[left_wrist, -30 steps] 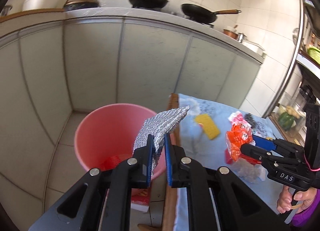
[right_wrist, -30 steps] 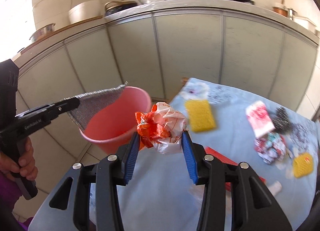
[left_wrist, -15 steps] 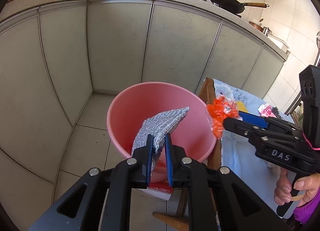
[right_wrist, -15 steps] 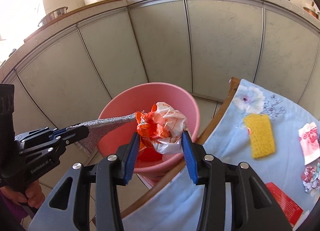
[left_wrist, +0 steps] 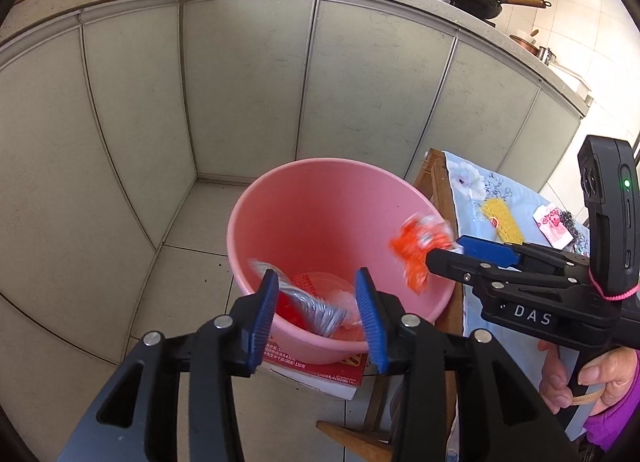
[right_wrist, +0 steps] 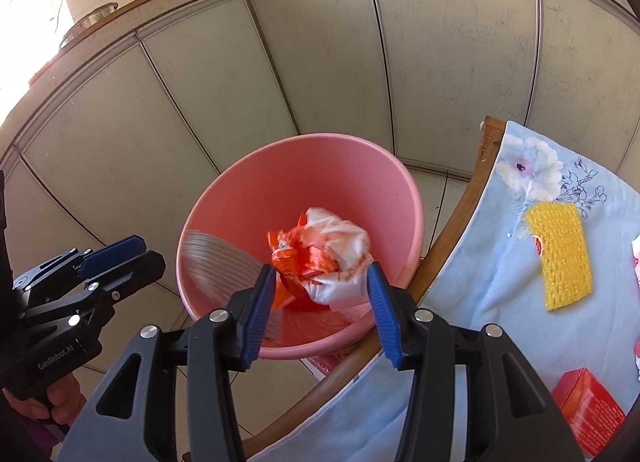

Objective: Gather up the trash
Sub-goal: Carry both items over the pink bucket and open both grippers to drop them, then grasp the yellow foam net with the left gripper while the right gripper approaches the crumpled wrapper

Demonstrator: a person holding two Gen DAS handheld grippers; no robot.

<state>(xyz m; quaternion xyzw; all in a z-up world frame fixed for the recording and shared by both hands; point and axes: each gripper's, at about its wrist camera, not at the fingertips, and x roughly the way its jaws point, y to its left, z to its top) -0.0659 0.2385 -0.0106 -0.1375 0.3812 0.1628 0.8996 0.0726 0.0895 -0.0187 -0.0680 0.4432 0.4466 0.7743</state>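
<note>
A pink bucket (left_wrist: 280, 198) stands on the floor by the table, also in the right wrist view (right_wrist: 240, 190). My left gripper (left_wrist: 316, 318) is open above it; a blurred silver scouring cloth (left_wrist: 316, 308) falls free inside the bucket and shows as a silver blur in the right wrist view (right_wrist: 218, 262). My right gripper (right_wrist: 320, 302) has its jaws spread wide over the bucket's right rim, and the crumpled orange-and-white wrapper (right_wrist: 320, 246) sits loosely between them, blurred in the left wrist view (left_wrist: 418, 246).
A blue flowered tablecloth (right_wrist: 500, 294) covers a wooden-edged table right of the bucket, with a yellow sponge (right_wrist: 560, 254), a red box (right_wrist: 588, 402) and more wrappers (left_wrist: 554, 222). Grey cabinet doors (left_wrist: 240, 82) stand behind. A red-and-white box (left_wrist: 320, 376) lies under the bucket.
My left gripper opened and the silver cloth dropped into the bucket. My right gripper moved further over the bucket and opened around the orange wrapper.
</note>
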